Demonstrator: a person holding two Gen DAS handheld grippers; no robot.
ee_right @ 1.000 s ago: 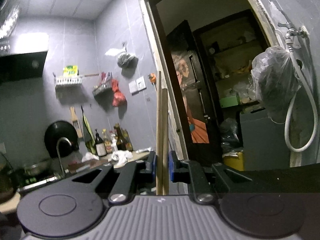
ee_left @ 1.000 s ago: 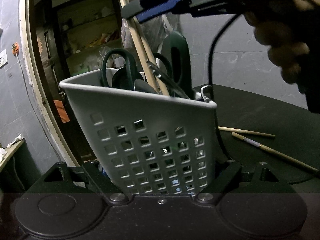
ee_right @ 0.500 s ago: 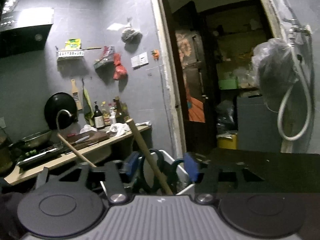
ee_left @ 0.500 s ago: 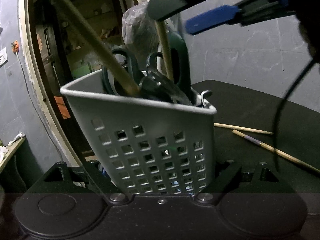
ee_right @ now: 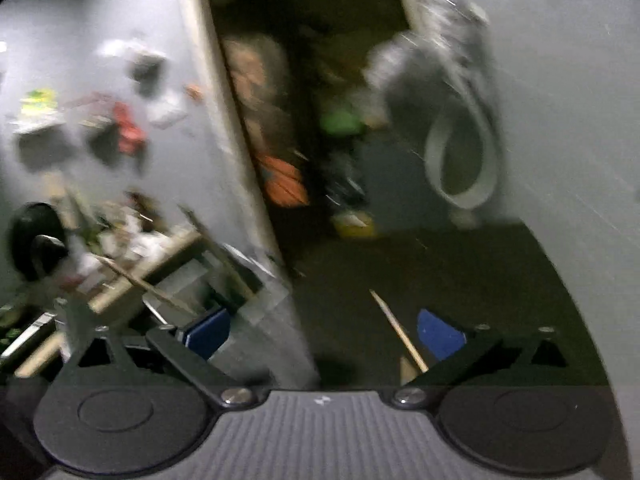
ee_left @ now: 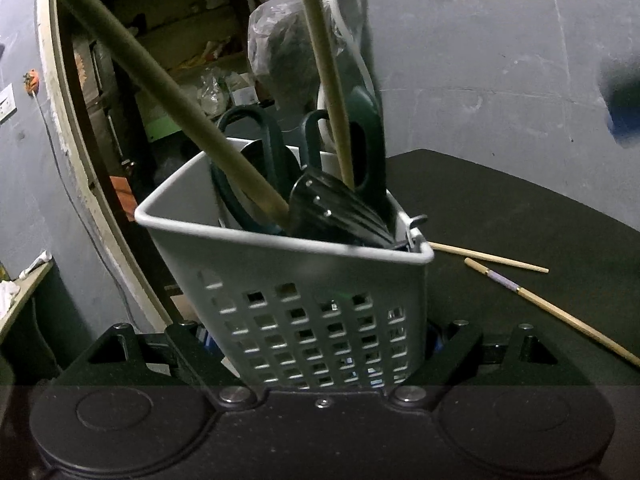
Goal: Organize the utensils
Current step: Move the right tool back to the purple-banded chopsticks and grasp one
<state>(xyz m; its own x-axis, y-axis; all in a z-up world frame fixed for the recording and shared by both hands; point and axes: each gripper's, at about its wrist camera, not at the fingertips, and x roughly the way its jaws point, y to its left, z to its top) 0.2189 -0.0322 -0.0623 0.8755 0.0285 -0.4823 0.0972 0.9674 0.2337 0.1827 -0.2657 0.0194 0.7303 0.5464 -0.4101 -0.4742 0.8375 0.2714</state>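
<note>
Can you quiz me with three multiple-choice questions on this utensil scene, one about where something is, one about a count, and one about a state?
1. Where do the two long wooden sticks stand?
A. In the grey basket
B. Flat on the table
C. On the wall shelf

2. How many chopsticks lie loose on the black table?
A. None
B. Two
C. Five

3. What is the left gripper doing?
A. Hanging free
B. Pinching a chopstick
C. Clamping the basket's lower sides

Answers:
1 A: both sticks rise out of the basket beside the scissors.
2 B: two lie to the right of the basket.
3 C: its fingers sit against the basket's base on both sides.
</note>
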